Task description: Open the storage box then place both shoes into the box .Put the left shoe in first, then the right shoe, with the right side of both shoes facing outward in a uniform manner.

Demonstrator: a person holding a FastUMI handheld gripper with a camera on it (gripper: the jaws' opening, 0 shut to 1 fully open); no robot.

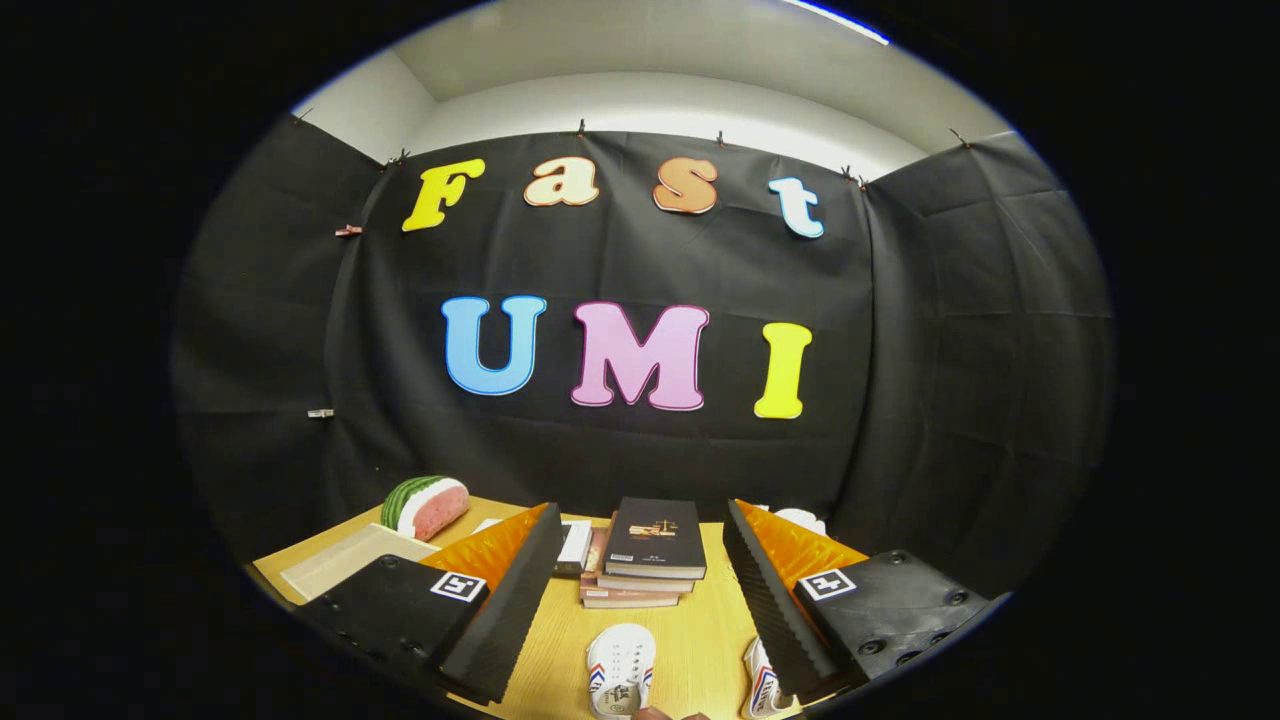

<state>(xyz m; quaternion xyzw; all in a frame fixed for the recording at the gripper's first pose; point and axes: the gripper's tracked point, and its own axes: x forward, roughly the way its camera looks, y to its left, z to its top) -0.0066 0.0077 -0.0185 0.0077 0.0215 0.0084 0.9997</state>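
In your gripper view, your gripper (pixel 632 600) stands wide open and empty over the table (pixel 690 640), one white shoe (pixel 620 680) between its fingers, the other shoe (pixel 762 690) beside it, nearer than the stacked books (pixel 650 555).

the booth is enclosed by black cloth walls (pixel 900 380) on three sides, pinned along the top edge with small clips (pixel 349 231). the cloth hangs with creases and seams. above it, plain white walls (pixel 660 105) rise to a pale ceiling (pixel 640 45), where a strip of bright light (pixel 835 20) is seen. a light wooden table (pixel 700 640) stands against the back cloth.
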